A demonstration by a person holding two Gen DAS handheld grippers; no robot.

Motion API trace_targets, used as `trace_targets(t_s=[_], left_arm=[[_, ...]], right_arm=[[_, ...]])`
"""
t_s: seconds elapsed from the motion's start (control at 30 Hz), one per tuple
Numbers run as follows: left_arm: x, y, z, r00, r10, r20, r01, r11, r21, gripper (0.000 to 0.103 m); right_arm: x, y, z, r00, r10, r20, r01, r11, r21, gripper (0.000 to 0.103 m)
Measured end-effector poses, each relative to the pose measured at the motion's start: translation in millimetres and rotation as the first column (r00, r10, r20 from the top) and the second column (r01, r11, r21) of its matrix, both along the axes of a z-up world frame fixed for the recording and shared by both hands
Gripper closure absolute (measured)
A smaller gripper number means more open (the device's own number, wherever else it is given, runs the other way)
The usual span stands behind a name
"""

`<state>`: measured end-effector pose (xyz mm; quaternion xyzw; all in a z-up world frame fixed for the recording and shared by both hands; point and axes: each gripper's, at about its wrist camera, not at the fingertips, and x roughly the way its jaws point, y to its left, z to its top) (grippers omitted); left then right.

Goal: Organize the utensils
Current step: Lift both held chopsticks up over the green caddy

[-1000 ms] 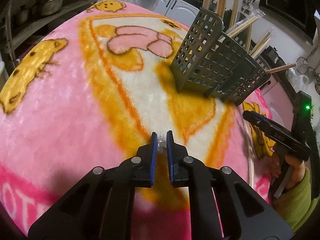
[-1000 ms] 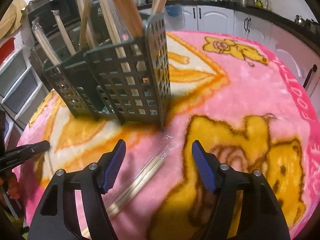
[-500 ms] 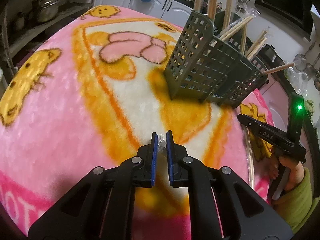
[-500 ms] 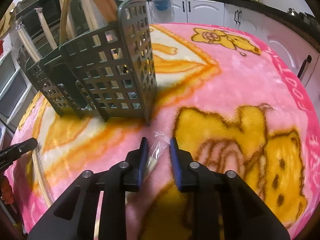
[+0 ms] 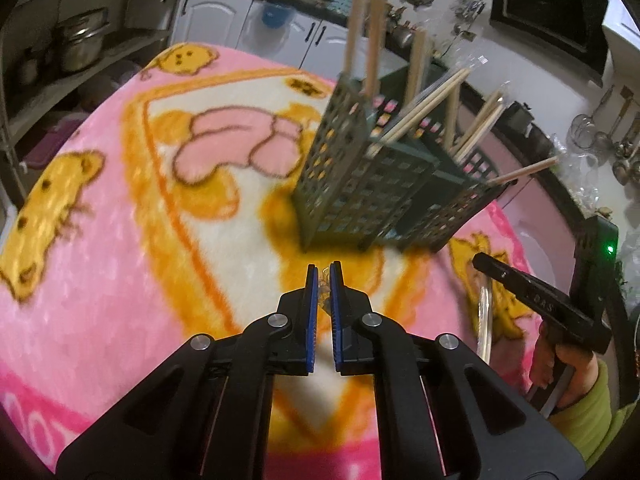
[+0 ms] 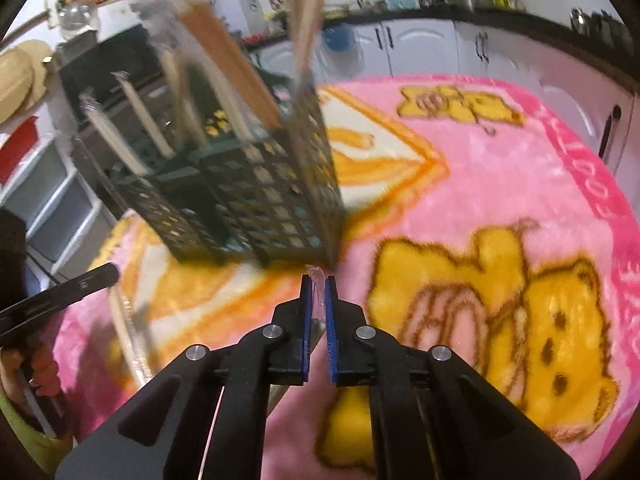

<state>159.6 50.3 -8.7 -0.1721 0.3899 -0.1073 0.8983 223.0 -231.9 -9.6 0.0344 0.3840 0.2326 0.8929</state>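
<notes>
Your left gripper (image 5: pixel 324 270) pinches a clear wrapper (image 5: pixel 323 280); your right gripper (image 6: pixel 316 280) is closing on wrapped chopsticks (image 6: pixel 318 300) before the caddy (image 6: pixel 256 196).

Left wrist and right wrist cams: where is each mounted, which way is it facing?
Left wrist: on left gripper, facing down-forward at caddy; the other gripper and a hand at right.
Right wrist: on right gripper, closing on wrapped chopsticks; caddy ahead.
Shared: caddy, pink blanket.
</notes>
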Motion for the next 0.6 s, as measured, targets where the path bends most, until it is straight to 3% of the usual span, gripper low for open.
trace_targets(t_s=[0.3,0.6], left_arm=[[2,-12,31,0.997,-0.032,0.075,0.032,0.999,0.002,0.1],[-2,-18,56,0.991,-0.044,0.129,0.043,0.999,0.007,0.1]], right_arm=[[-30,9,48,0.99,0.062,0.127,-0.068,0.997,0.045,0.098],[-42,11,77,0.973,0.097,0.209,-0.111,0.992,0.057,0.099]])
